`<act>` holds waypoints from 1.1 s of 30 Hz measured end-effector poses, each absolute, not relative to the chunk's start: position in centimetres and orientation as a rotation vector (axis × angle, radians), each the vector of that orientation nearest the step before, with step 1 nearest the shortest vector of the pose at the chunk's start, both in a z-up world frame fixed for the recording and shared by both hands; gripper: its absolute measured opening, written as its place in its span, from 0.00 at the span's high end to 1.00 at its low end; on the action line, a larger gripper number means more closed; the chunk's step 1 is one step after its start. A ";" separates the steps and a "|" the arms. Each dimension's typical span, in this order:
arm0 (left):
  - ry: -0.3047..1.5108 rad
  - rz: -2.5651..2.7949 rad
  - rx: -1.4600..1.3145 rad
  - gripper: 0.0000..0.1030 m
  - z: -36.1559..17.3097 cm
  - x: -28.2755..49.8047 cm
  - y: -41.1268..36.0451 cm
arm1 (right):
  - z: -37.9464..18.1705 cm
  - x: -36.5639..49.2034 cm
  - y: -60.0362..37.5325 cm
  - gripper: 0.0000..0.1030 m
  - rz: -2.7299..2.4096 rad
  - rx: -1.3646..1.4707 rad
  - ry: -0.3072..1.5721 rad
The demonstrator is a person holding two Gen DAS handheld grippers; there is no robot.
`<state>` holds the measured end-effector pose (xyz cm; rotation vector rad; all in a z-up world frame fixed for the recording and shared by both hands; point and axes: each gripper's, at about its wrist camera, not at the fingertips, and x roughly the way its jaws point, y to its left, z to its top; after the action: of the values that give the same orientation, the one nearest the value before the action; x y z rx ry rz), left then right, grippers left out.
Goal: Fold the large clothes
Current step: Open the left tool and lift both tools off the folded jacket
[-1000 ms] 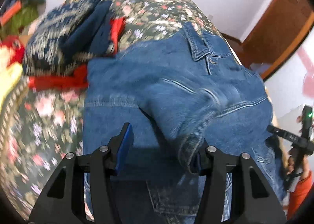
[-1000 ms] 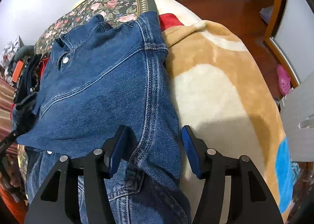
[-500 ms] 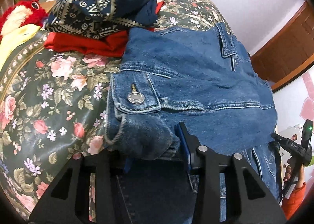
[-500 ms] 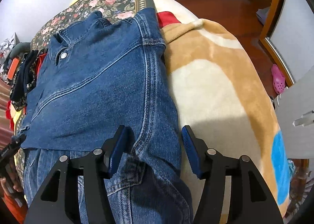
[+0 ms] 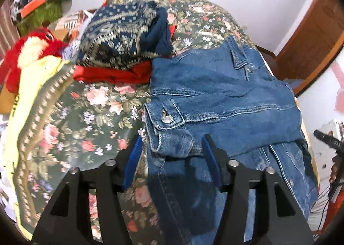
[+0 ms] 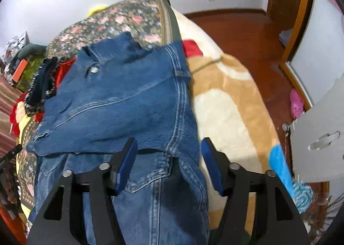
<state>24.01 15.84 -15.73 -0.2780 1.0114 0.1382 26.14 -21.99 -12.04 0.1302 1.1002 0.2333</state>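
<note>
A bed under a dark floral bedspread (image 5: 90, 116) fills a white-walled room with a red-brown wooden floor (image 6: 247, 36), and on it lies the blue denim jacket (image 5: 225, 99), spread flat near the bed's right side with its collar toward the far wall. Its sleeve is folded in across the body so that the buttoned cuff (image 5: 165, 120) rests at the jacket's near left edge, which narrows the garment into a tidier block, probably ahead of a crosswise fold. The left gripper (image 5: 171, 159) hangs just above that cuff, its blue-padded fingers (image 5: 133, 161) having just been opening; the cuff sits between them but neither pad presses it, so the sleeve lies released. The right gripper (image 6: 168, 163) hovers over the jacket's right seam, its jaws likewise just opened and standing clear on either side of the denim, holding nothing. Beyond the jacket's right edge lies a tan and cream plush blanket (image 6: 228, 111). At its left sits a folded navy patterned garment (image 5: 124, 36) on top of a red one (image 5: 111, 74), seemingly a finished pile, with a red plush toy (image 5: 32, 47) farther left.
</note>
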 end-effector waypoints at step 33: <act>1.157 -0.052 -0.719 0.28 -23.6 11.7 13.6 | -17.4 17.2 -26.2 0.27 0.241 0.244 1.225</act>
<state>11.69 13.59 -23.59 -0.7187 1.1571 -0.0516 17.22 -26.18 -17.42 0.2441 1.2251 0.2410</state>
